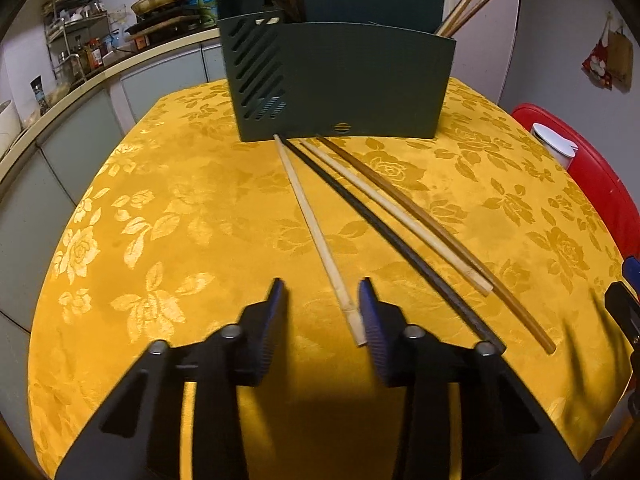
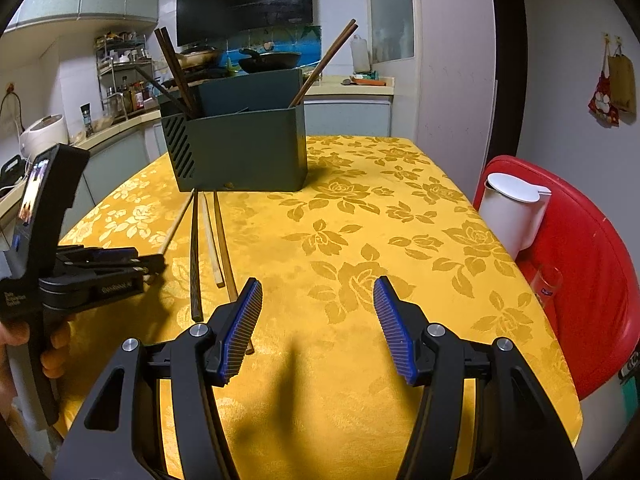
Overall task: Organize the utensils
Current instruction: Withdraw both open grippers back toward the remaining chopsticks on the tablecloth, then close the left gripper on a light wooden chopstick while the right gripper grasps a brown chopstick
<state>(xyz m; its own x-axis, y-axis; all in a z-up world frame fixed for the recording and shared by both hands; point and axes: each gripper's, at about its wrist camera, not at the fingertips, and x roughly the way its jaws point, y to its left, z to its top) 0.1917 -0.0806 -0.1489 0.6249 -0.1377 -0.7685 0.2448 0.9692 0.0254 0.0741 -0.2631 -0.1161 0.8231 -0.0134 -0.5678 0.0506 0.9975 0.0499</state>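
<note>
Several chopsticks lie side by side on the yellow tablecloth, running from the dark green holder toward me: a pale bamboo one, a black one, a second pale one and a brown one. My left gripper is open astride the near end of the pale bamboo chopstick, which lies against the right pad only. The right wrist view shows the left gripper low at that chopstick's end. My right gripper stands open over bare cloth, empty. More chopsticks stand in the holder.
A red chair at the table's right edge carries a white jug and a glass. A kitchen counter with bottles and a rack runs along the left. A hand grips the left tool's handle.
</note>
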